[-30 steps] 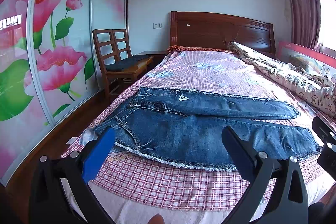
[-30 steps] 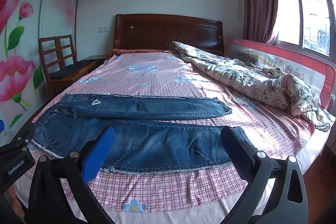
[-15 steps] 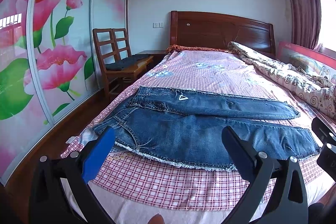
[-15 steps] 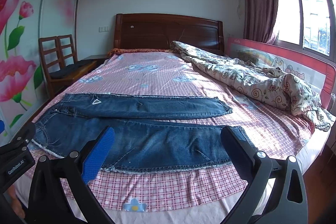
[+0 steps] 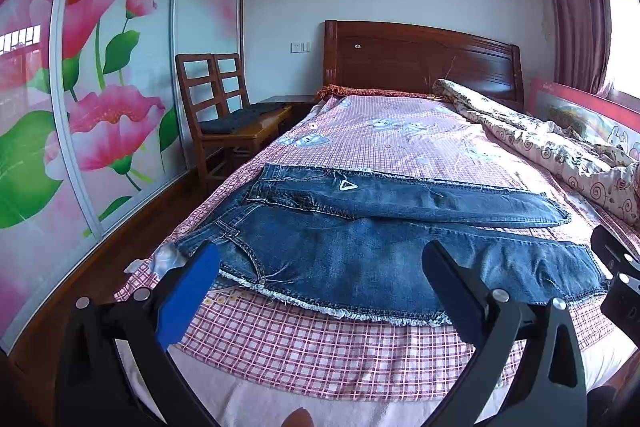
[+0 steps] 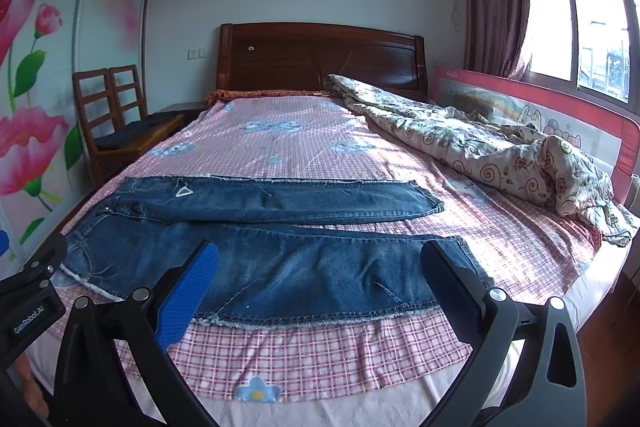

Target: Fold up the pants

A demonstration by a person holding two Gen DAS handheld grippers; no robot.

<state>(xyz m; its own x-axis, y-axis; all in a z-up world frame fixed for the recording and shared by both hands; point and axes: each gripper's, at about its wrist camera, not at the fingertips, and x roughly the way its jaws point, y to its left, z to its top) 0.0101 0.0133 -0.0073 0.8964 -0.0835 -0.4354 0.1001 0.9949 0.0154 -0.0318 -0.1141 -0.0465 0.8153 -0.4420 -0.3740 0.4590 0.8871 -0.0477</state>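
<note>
Blue denim pants (image 5: 360,251) lie flat across the near part of the bed, waist at the left, both legs spread side by side toward the right; they also show in the right wrist view (image 6: 280,259). My left gripper (image 5: 320,291) is open and empty, held above the bed's near edge in front of the waist end. My right gripper (image 6: 318,287) is open and empty, in front of the near leg and its hem. Neither touches the pants.
The bed has a pink checked sheet (image 5: 400,147) and a dark wooden headboard (image 6: 320,55). A crumpled patterned quilt (image 6: 480,155) lies along the right side by a red bed rail (image 6: 540,107). Two wooden chairs (image 5: 224,107) stand left, by the flowered wardrobe doors (image 5: 80,87).
</note>
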